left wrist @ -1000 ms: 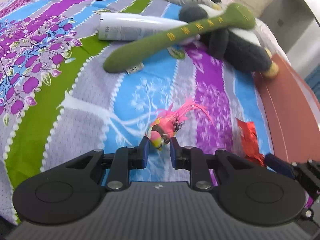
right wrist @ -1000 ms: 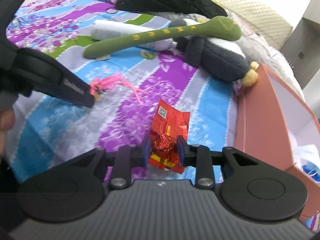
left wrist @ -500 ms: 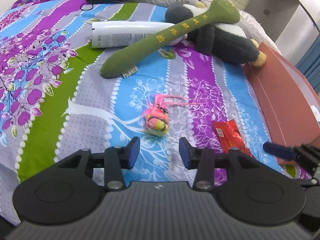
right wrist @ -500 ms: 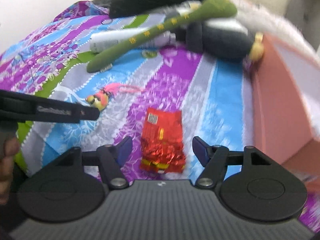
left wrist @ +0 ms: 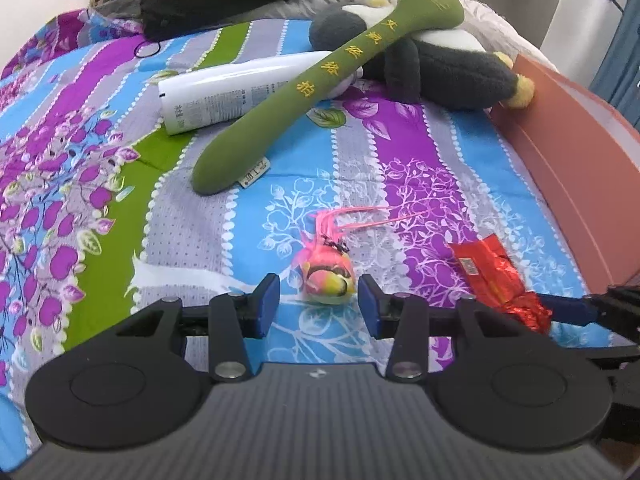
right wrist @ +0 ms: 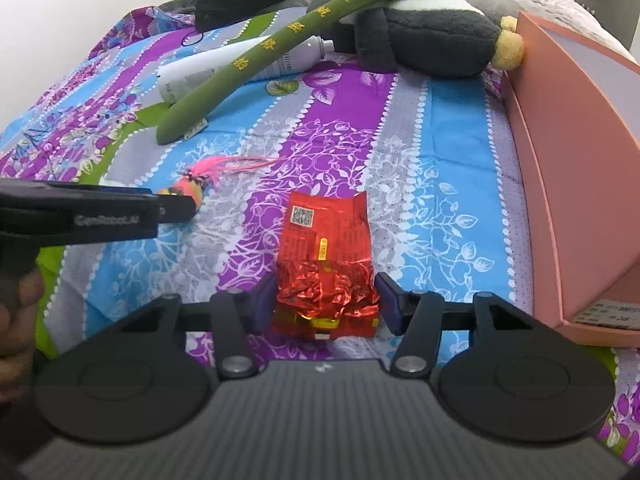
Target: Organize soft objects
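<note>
Both my left gripper (left wrist: 318,304) and right gripper (right wrist: 325,305) now gape, pink bird toy (left wrist: 329,276) and red packet (right wrist: 325,276) released outside the box (right wrist: 576,168); nothing visibly sorted.

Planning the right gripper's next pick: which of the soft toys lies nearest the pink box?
The dark grey plush: its yellow foot touches the pink box. The green stick plush and the pink bird toy lie farther left.

The left gripper (left wrist: 319,305) gapes wide around the pink bird toy (left wrist: 328,276).
</note>
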